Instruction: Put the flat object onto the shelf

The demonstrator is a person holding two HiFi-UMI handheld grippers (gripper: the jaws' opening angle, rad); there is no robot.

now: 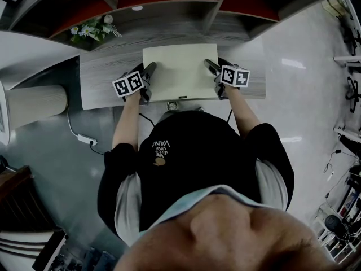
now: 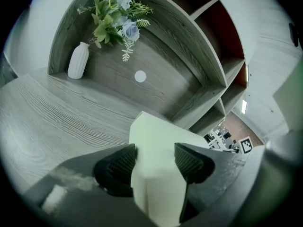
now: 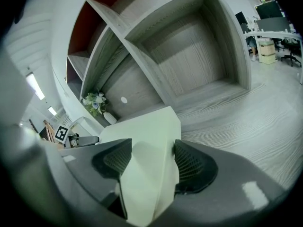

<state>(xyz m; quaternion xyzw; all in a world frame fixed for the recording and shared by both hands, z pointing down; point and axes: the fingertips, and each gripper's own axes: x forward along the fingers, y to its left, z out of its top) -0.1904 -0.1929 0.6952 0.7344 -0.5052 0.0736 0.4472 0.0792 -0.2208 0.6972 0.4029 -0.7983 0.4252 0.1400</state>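
Flowers [image 1: 93,29] in a white vase [image 2: 78,60] stand at the far left, in the curved end compartment of the shelf [image 1: 169,24], well apart from the work.

Next comes the left gripper [image 1: 148,81]. Its jaws stand wide, and they hold the left edge of the flat object [image 1: 177,69]. In the left gripper view the ribbed pads [image 2: 118,164] meet the cream slab on either face, and its thickness fills the gap.

The flat object is a pale rectangular panel on the grey wooden table [image 1: 107,78], just in front of the shelf's lower compartments and not yet inside any of them. Whether it rests on the wood or is raised slightly cannot be told.

At its right edge is the right gripper [image 1: 215,79], also spread wide, with both pads against the panel. The person's forearms reach in from below.
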